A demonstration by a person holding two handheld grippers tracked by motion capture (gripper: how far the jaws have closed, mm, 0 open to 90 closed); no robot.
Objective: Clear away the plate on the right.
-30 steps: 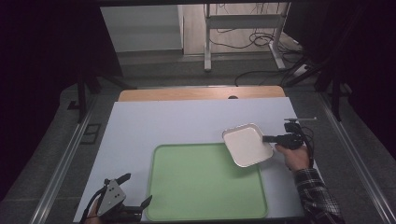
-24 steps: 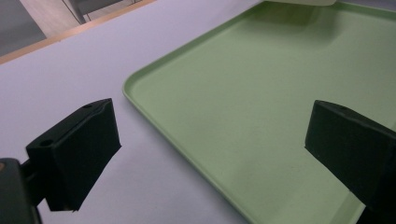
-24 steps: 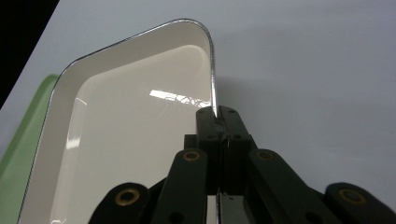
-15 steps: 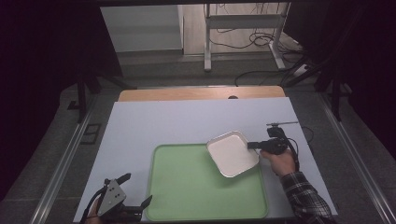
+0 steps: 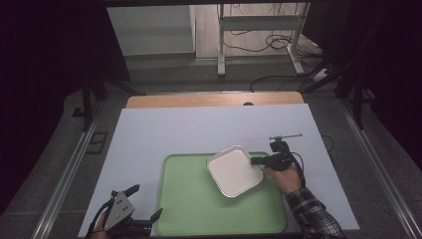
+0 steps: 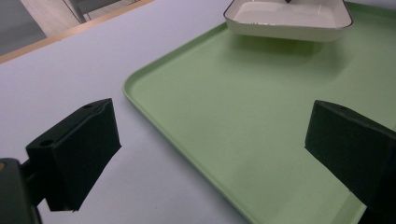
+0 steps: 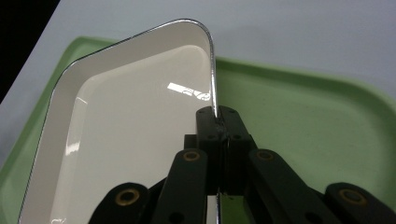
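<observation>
White tabletop [image 5: 199, 129], with green tray [image 5: 189, 209] at its near middle. Over the tray's far right corner, white dish [image 5: 234, 171]; seen from the left tool's view [image 6: 289, 18] as raised clear of the tray, shadow beneath. Right tool [image 7: 218, 122] pinching the dish's rim, jaws pressed on its edge. Left tool [image 5: 137, 209] just left of the tray's near corner, jaws spread wide, empty.

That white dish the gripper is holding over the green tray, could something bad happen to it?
Maybe. The right gripper pinches the white dish only by its thin rim, so the dish could slip or swing. It hangs tilted above the green tray, so a drop might make it bang down. The left gripper is open near the tray's corner, too far to help.
</observation>
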